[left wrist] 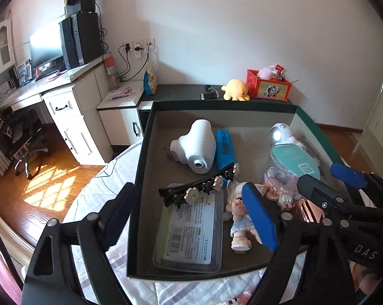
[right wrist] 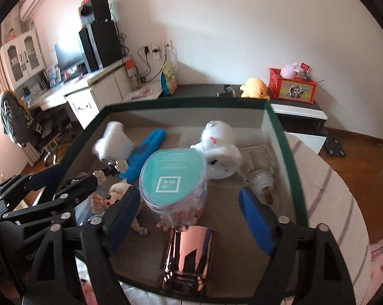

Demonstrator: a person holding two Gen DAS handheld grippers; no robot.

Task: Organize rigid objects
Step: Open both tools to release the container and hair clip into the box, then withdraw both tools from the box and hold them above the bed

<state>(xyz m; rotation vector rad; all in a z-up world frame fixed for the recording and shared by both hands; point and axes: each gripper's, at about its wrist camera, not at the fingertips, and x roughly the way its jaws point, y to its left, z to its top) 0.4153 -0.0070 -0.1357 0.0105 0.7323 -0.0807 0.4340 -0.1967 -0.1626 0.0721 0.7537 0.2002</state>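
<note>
Rigid objects lie together in one dark green tray (left wrist: 140, 152) with a grey floor, which rests on a pale striped cloth (left wrist: 95, 193). Counted across both views there are nine items inside. One white plug-in device (left wrist: 197, 150) lies on its side toward the far left, and one blue bar (left wrist: 225, 150) lies just beside it. One black hair clip (left wrist: 199, 186) set with small flower studs runs diagonally, its lower end resting over one flat clear package (left wrist: 191, 231) with a printed label. One small doll figurine (left wrist: 238, 218) in a blue dress lies beside that package. One clear tub (right wrist: 173, 178) with a teal lid stands upright near the middle, holding pale pink pieces. One white astronaut figure (right wrist: 219, 150) lies behind the tub, blurred in the right wrist view. One shiny rose-gold case (right wrist: 189, 254) lies at the near edge, and one small clear item (right wrist: 261, 178) sits by the right wall; what it is cannot be told.

Both tools hover above the tray with nothing between their blue pads. The left gripper (left wrist: 191, 221) is spread wide over the package and doll. The right gripper (right wrist: 189, 223) is likewise spread, straddling the tub and the rose-gold case.
</note>
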